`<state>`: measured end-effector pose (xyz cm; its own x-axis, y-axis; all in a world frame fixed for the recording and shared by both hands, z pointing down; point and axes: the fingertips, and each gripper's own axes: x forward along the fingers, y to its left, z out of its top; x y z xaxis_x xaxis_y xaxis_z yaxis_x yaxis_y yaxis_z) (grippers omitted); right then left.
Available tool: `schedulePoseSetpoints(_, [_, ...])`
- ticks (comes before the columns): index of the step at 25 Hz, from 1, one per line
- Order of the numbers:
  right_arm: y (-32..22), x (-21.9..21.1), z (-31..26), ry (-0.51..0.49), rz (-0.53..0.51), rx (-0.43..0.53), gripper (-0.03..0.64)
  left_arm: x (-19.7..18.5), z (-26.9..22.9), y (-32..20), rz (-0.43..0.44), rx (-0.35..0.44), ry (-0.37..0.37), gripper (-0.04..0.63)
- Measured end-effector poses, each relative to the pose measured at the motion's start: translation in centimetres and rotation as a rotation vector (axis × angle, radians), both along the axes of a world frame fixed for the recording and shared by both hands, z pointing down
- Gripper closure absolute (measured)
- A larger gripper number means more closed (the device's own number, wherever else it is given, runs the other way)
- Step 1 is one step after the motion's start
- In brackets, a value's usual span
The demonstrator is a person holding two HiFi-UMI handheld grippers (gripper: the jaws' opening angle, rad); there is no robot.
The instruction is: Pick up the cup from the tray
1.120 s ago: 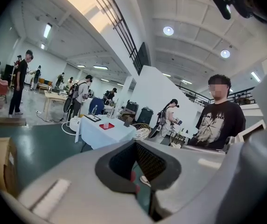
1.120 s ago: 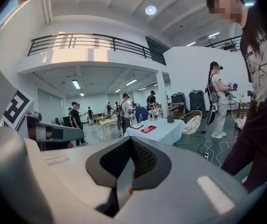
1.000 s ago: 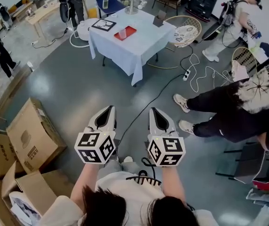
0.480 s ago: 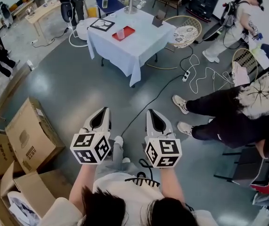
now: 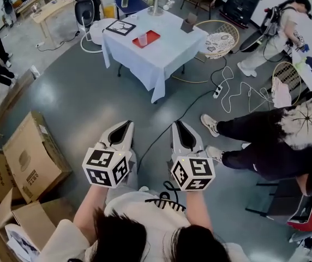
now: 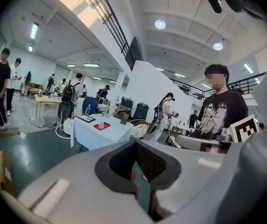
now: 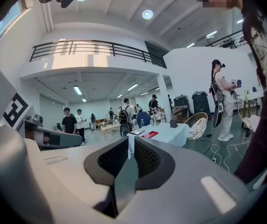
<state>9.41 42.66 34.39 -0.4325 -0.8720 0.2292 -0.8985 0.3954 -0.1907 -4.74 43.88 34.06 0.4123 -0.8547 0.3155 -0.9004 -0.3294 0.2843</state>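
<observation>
Cup point(image 5: 142, 39) is way off in the upper middle of the head view, sitting on the red tray point(image 5: 151, 35) on the white-clothed bench point(image 5: 161, 56), well apart from both grippers. What's changed over the last second? Honestly not much. The whole scene has slid a little in the frame, the cardboard boxes point(image 5: 30, 157) at the lower left have drifted a bit, and the leg that was poking out between the grippers half a second ago has tucked back under. I read that as the person walking toward the bench. The bench doesn't look noticeably bigger yet, and a big stretch of grey floor point(image 5: 90, 97) lies between it and the person. The left gripper point(image 5: 127, 125) and right gripper point(image 5: 177, 125) sit at the lower middle of the frame, side by side and pointing toward the bench, same as before. Each gripper's own view shows its jaws drawn nearly together, just a thin slit with floor showing through and nothing held. In the left gripper view the cup point(image 6: 101, 123) and tray show up tiny at the left middle. The right gripper view only shows a bit of red tray point(image 7: 152, 134), and I can't pick out the cup there. So my take is that this is all approach and no grab has started. The jaws will need to spread before they can go around the cup, and there's someone sitting point(image 5: 276, 141) off to the right to steer clear of.
</observation>
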Motion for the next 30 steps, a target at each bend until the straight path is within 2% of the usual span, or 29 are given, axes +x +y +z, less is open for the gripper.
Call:
schedulePoseSetpoints(3, [-2.8, -0.3, 0.1, 0.062, 0.022, 0.017, 0.545, -1.3, 0.6, -2.9, 0.000, -0.005, -0.009, 0.595])
schedulePoseSetpoints(10, [-10.5, -2.9, -0.4, 0.109, 0.061, 0.040, 0.521, -3.5, 0.1, -11.1, 0.016, 0.002, 0.004, 0.595])
schedulePoseSetpoints(17, [-19.3, -8.0, 0.1, 0.086, 0.024, 0.002, 0.477, -7.2, 1.1, -19.9, 0.026, -0.049, 0.001, 0.595])
schedulePoseSetpoints(22, [-24.9, -10.3, -0.2, 0.137, 0.059, 0.058, 0.413, -9.5, 1.1, -26.2, 0.032, -0.040, 0.014, 0.595])
schedulePoseSetpoints(27, [-29.3, -12.1, 0.4, 0.107, 0.054, 0.019, 0.359, -10.8, 0.7, -31.2, 0.073, -0.036, 0.000, 0.595])
schedulePoseSetpoints(30, [-31.3, -13.0, 0.5, 0.112, 0.050, 0.015, 0.347, -11.9, 1.1, -33.6, 0.061, -0.050, 0.006, 0.595])
